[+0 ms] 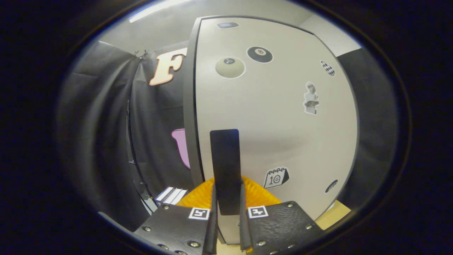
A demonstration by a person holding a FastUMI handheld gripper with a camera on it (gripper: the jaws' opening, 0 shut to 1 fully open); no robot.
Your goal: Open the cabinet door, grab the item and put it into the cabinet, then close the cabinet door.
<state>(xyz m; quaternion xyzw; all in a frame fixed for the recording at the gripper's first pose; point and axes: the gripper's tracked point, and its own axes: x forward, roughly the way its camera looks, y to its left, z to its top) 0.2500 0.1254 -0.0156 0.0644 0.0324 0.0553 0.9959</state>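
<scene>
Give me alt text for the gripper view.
The claw is closed on the dark vertical handle of a white cabinet door dotted with stickers. Black cloth hangs beside the cabinet.

We see a smooth, matt door (283,141) with flat paper-like stickers (276,177). Its handle (225,166) is a matt dark strip, flanked by the tongs (227,212). Wall cloth (106,124) looks soft, creased. The bench (332,214) looks like pale wood.

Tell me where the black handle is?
In the gripper view, the black handle stands upright on the cabinet door, clamped between the hand-held gripper fingers, left of the calendar sticker.
</scene>
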